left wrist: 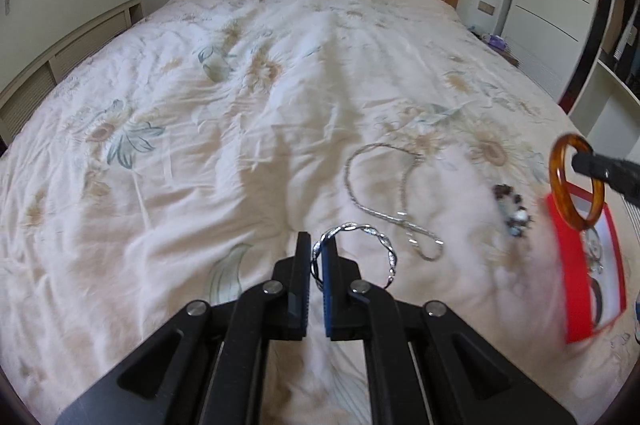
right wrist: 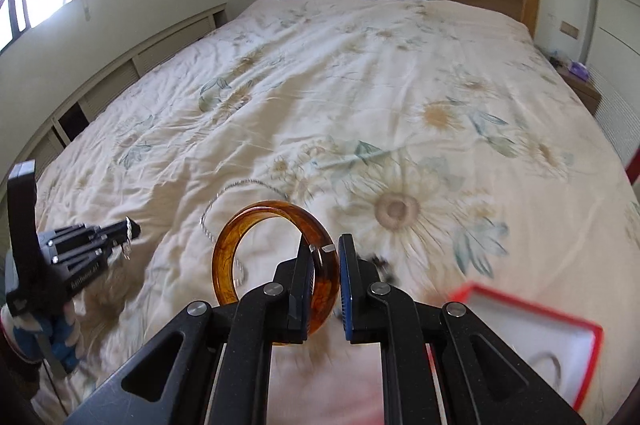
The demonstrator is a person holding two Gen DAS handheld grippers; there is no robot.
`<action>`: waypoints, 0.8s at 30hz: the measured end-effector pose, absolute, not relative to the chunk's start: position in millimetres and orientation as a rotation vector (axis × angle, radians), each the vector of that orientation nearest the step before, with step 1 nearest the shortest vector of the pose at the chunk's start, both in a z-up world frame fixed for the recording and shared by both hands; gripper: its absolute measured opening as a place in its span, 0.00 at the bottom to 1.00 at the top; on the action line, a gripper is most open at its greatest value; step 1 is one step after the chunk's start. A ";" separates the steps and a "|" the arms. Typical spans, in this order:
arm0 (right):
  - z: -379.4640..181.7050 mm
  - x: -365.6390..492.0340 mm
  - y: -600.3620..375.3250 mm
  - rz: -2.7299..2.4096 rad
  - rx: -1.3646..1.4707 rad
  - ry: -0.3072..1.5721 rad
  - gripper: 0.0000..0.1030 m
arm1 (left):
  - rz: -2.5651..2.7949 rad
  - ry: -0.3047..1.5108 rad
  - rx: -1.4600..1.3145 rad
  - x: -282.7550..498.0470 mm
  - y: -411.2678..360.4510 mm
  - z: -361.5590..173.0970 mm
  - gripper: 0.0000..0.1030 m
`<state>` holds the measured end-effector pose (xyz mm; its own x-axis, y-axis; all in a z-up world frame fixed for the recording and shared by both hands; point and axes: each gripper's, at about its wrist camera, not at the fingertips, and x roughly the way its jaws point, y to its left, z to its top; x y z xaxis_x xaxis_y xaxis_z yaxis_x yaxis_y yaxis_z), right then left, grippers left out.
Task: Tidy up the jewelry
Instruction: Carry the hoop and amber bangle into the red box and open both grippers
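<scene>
bed: floral quilt (left wrist: 200, 153), all the loose jewelry lies on it.
box: red-rimmed tray (right wrist: 576, 321), white liner, near-right corner of the quilt; a piece or two already inside, too blurred to name.
right gripper (right wrist: 325, 277): clenched on the amber bangle (right wrist: 256, 225), held edge-on, clear of the quilt, just left of the box.
left gripper (left wrist: 317, 265): clamped on the twisted silver bracelet (left wrist: 372, 231), also off the quilt.
loose: silver chain (left wrist: 384, 185), dark beaded piece (left wrist: 514, 211), both between grippers.
step: both picks done, carry phase, I'd say.
next: bangle over the liner, lower, release; bracelet follows.
text: print on the left gripper body, unreadable.
</scene>
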<state>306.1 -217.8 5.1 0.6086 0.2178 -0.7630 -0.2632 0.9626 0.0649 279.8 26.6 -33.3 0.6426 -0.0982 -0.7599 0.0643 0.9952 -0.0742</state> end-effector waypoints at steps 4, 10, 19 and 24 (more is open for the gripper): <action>16.9 268.5 -250.1 0.234 -0.033 0.873 0.11 | -0.124 0.862 -0.031 258.9 8.1 -14.2 0.04; 32.6 223.0 -310.2 0.145 -0.009 0.869 0.12 | -0.190 0.860 -0.026 233.0 -36.5 8.8 0.04; 22.5 175.8 -399.1 0.033 0.034 0.894 0.12 | -0.366 0.884 0.038 210.0 -155.5 16.7 0.04; -10.7 163.2 -429.1 0.008 0.035 0.952 0.12 | -0.453 0.924 0.091 203.5 -220.1 1.5 0.04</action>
<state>163.2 -429.1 -10.7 0.5797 0.0222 -0.8145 0.0084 0.9994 0.0332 203.5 -220.1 1.5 0.5156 -0.3384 -0.7872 0.4151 0.9024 -0.1160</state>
